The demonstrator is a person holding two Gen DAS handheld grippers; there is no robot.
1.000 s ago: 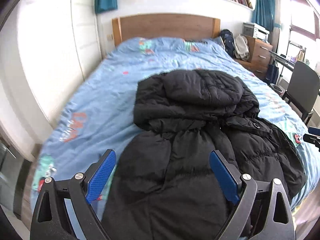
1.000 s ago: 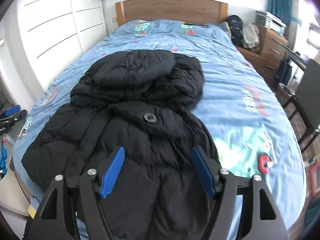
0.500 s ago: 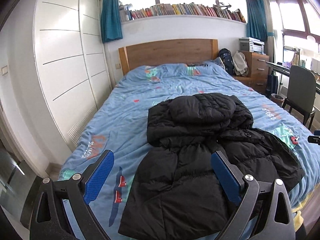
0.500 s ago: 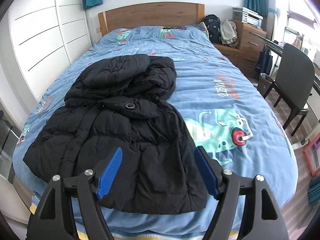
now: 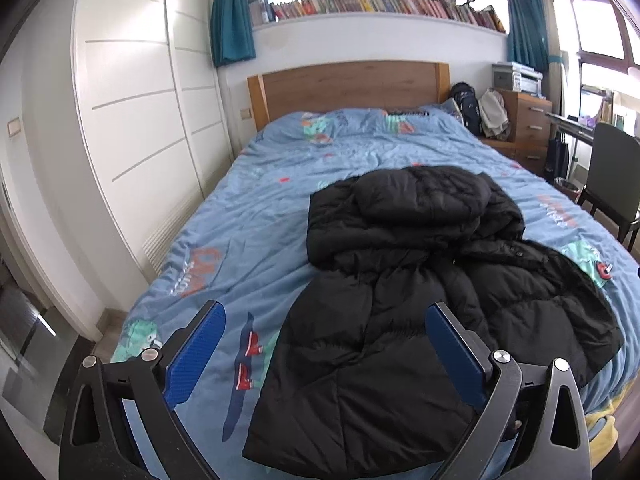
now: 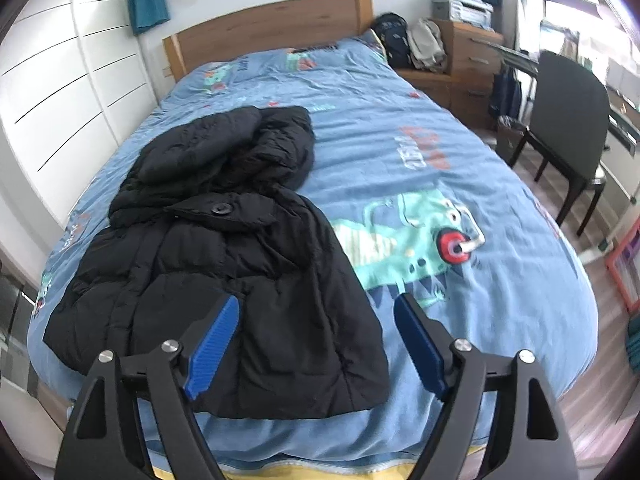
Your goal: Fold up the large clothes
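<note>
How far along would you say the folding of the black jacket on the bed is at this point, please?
The black puffer jacket lies on the blue duvet, its hood flopped over the collar, the body bunched rather than neatly squared. Nothing is in hand: the left gripper and right gripper are open and clear of it. Any further folding is left.

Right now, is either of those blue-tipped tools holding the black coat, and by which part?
Nothing is held. The left tool and right tool are both open above the coat, which lies loose on the bed.
</note>
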